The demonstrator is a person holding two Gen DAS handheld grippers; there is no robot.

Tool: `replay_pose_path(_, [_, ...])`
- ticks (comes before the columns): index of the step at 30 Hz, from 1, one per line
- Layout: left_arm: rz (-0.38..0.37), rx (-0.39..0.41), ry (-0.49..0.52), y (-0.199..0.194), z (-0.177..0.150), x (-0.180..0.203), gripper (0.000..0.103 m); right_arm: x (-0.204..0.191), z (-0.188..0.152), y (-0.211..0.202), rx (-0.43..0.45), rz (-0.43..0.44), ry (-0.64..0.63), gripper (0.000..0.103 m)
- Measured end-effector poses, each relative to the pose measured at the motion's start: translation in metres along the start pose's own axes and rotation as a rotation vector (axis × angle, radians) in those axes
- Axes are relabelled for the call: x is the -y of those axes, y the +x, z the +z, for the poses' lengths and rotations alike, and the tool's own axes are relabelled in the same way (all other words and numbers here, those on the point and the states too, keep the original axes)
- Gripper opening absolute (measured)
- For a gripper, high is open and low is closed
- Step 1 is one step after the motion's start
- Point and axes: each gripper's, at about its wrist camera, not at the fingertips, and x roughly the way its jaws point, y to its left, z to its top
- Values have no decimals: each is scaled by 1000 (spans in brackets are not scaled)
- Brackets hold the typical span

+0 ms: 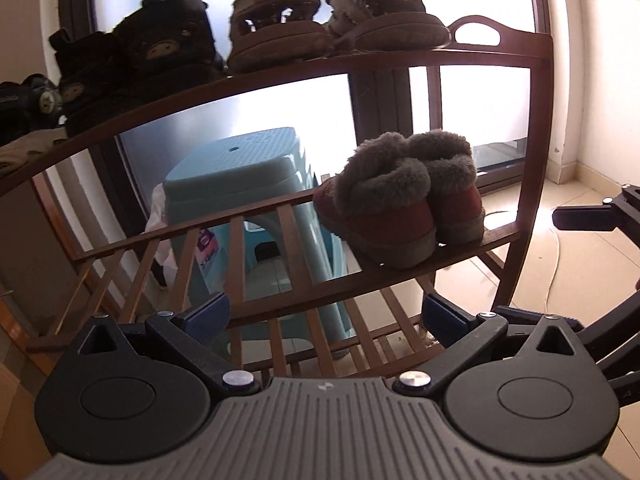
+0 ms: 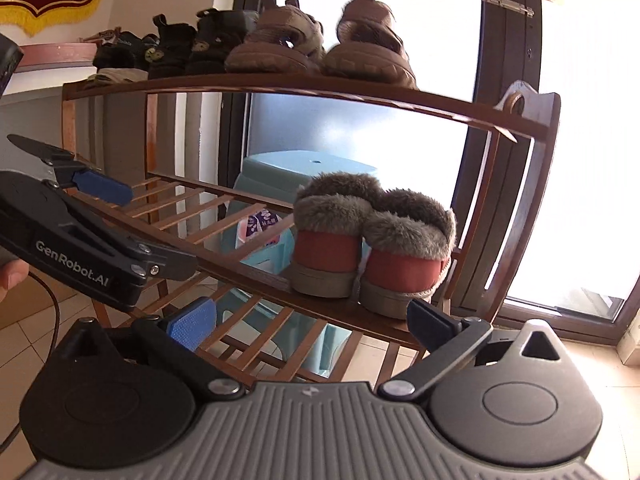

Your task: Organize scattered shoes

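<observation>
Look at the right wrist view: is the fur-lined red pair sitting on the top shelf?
No: the fur-lined red pair stands on the middle shelf, below the sandals.

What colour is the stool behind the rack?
Light blue stool, clearest in the left wrist view.

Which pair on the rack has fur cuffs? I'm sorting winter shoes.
The red slippers on the middle shelf; the sandals and dark shoes sit on top, cuffless.

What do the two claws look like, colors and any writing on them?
Both are black with grey ribbed bases, round black hubs and silver screws. The left claw and right claw have blue ridged fingertip pads. Seen from the right camera, the left one reads "GenRobot.AI" in white, with a dark cable trailing below.
</observation>
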Motion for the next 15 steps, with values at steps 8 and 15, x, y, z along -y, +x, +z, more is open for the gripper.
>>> replay_pose_path(8, [178,-43,-107,-98,14,-47,103,-45,66,-71,-11,-16,152,103])
replay_pose_path(15, [245,-181,-116,-215,72,-68,103,-55,154,-154,-83,58,180,103])
